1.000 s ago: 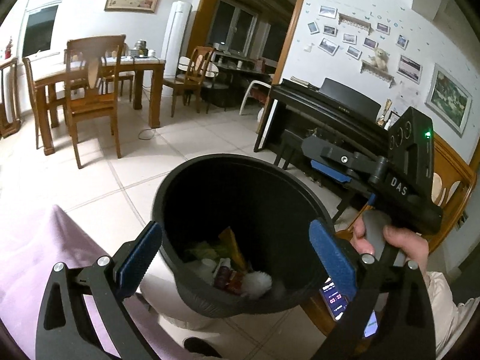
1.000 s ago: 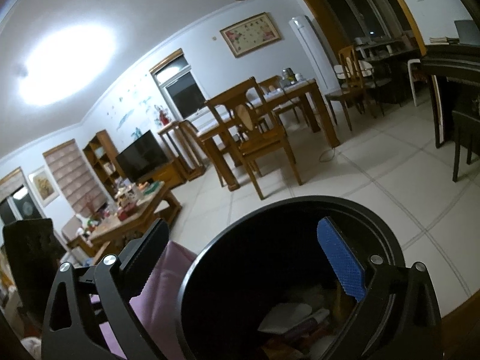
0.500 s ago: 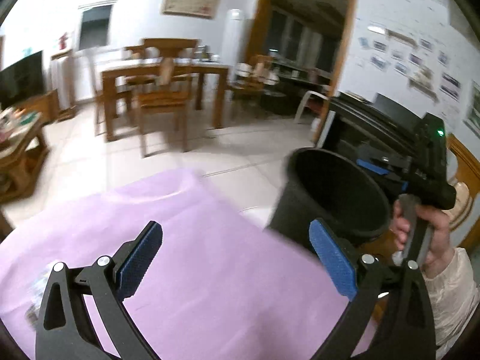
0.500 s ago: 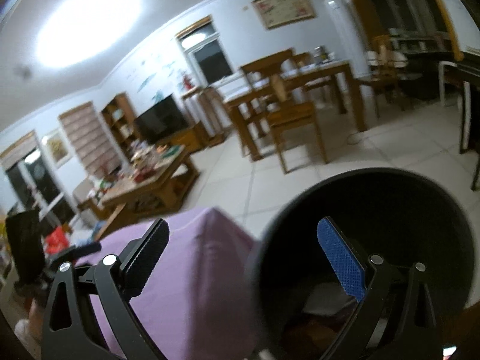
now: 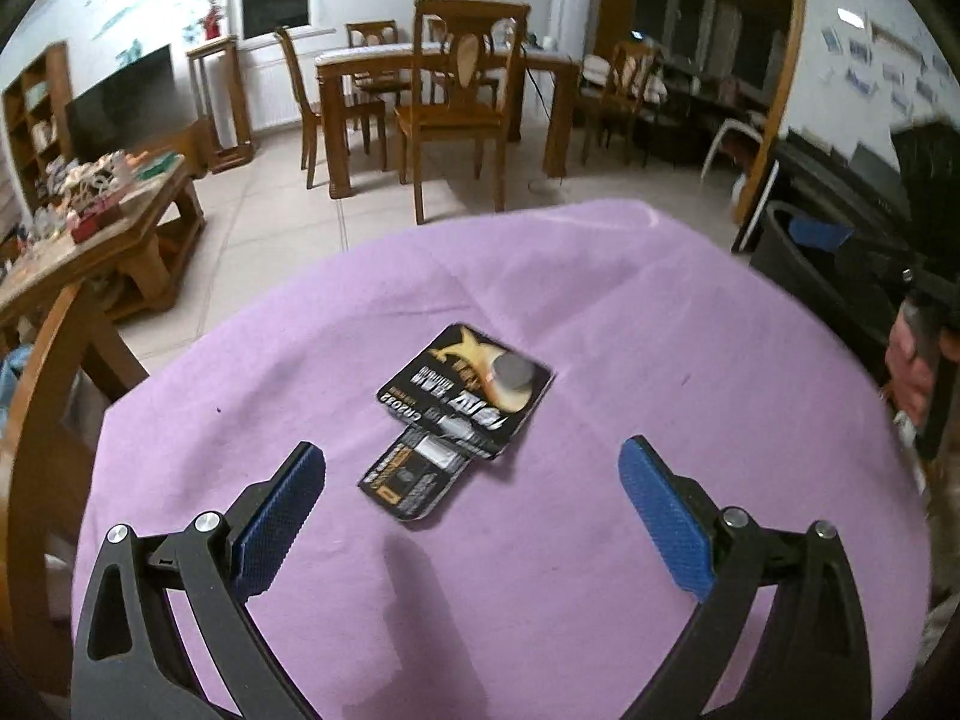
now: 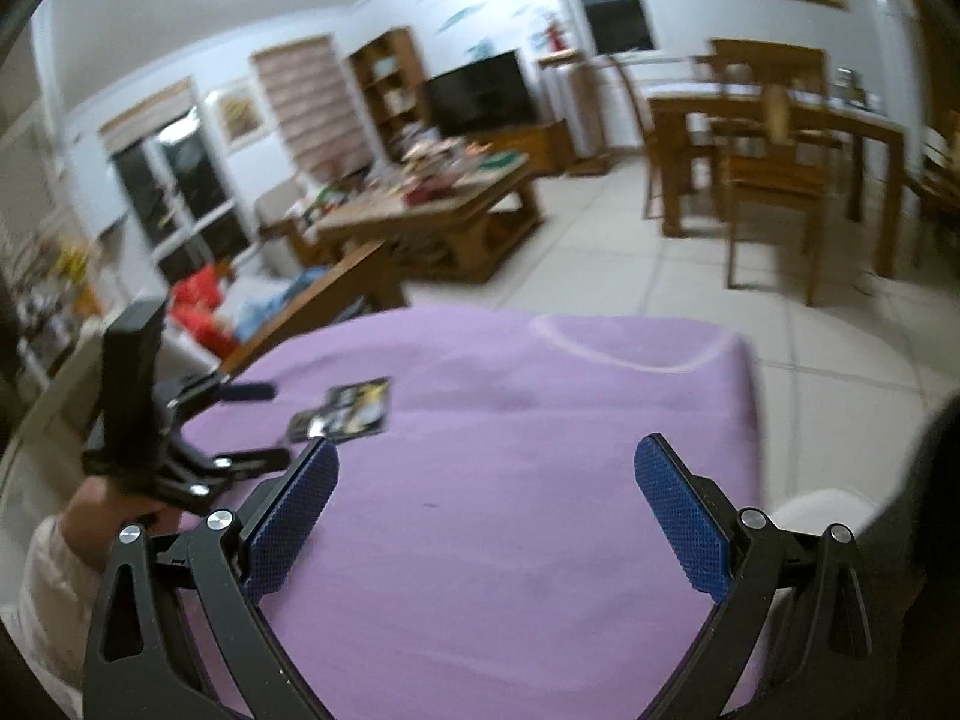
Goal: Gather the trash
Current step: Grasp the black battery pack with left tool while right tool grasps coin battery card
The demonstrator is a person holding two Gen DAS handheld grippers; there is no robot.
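Purple cloth (image 5: 600, 312) covers the table, and nearly all of it is bare, which suggests the clearing is close to done. At the left of the scene the left gripper (image 5: 474, 498) hovers low over the cloth with its jaws spread wide and nothing between them; that width reads as readiness, since the one piece of trash in sight, a black and gold battery blister card (image 5: 465, 390) with a coin cell under its bubble, lies flat just ahead of the blue pads (image 5: 282, 498) and roughly centred between them. A torn-off lower section (image 5: 414, 477) of the same card lies partly under it, so a pinch would probably need to catch both layers (thin card flat on soft fabric can slide rather than lift). Further right, at the table's edge, stands the black trash bin (image 5: 792, 276), kept beside the table, presumably so each pick has only a short carry. Over by the bin the right gripper (image 6: 486, 510) is held above the cloth, jaws likewise wide apart and holding nothing, seemingly keeping out of the left one's way; from its camera the card (image 6: 348, 411) shows off to the left, well apart from its own pads.
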